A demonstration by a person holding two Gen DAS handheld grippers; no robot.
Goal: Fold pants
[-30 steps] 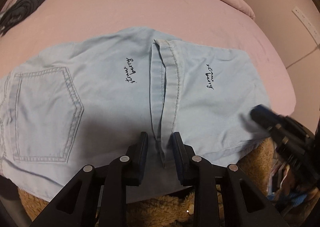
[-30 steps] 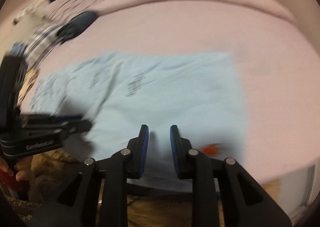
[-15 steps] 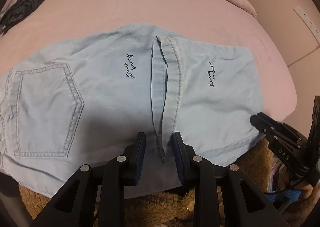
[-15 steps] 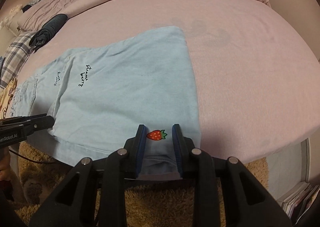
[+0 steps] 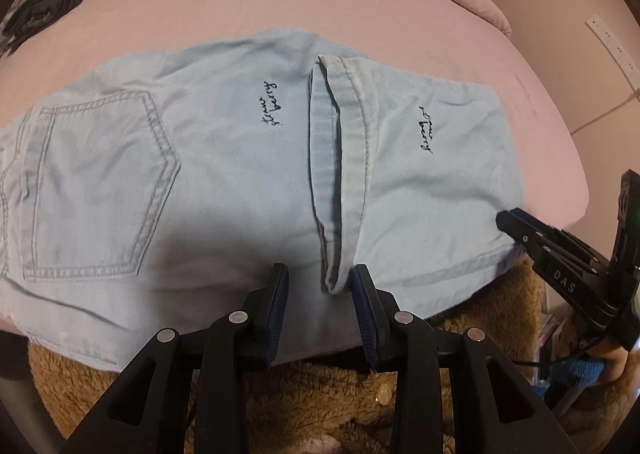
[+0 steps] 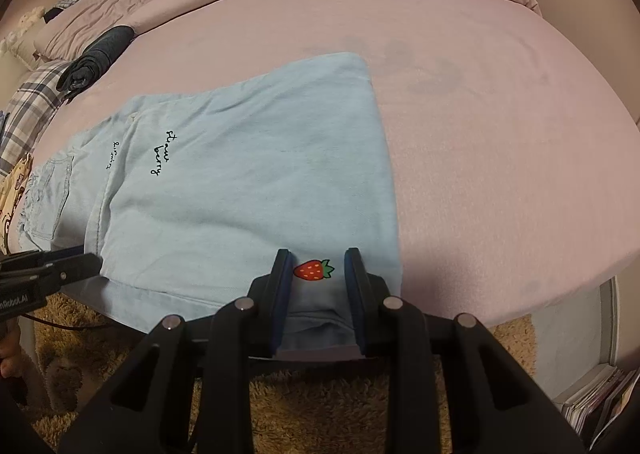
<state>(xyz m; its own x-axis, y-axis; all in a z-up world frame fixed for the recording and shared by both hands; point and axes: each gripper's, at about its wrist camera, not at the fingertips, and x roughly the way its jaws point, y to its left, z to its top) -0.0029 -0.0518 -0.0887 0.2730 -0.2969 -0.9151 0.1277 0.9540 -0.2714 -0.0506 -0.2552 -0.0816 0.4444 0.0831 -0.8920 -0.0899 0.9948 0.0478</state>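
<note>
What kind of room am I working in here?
Most likely a bedroom: the pants lie on a bed with a pink sheet, a pillow at its head, and a shaggy brown rug below.

Light-blue denim pants (image 6: 248,190) folded flat on pink bedspread (image 6: 480,142). Right gripper (image 6: 319,290) at near hem, jaws parted, straddling red strawberry patch (image 6: 313,269). Left gripper (image 6: 52,266) at left edge.
</note>
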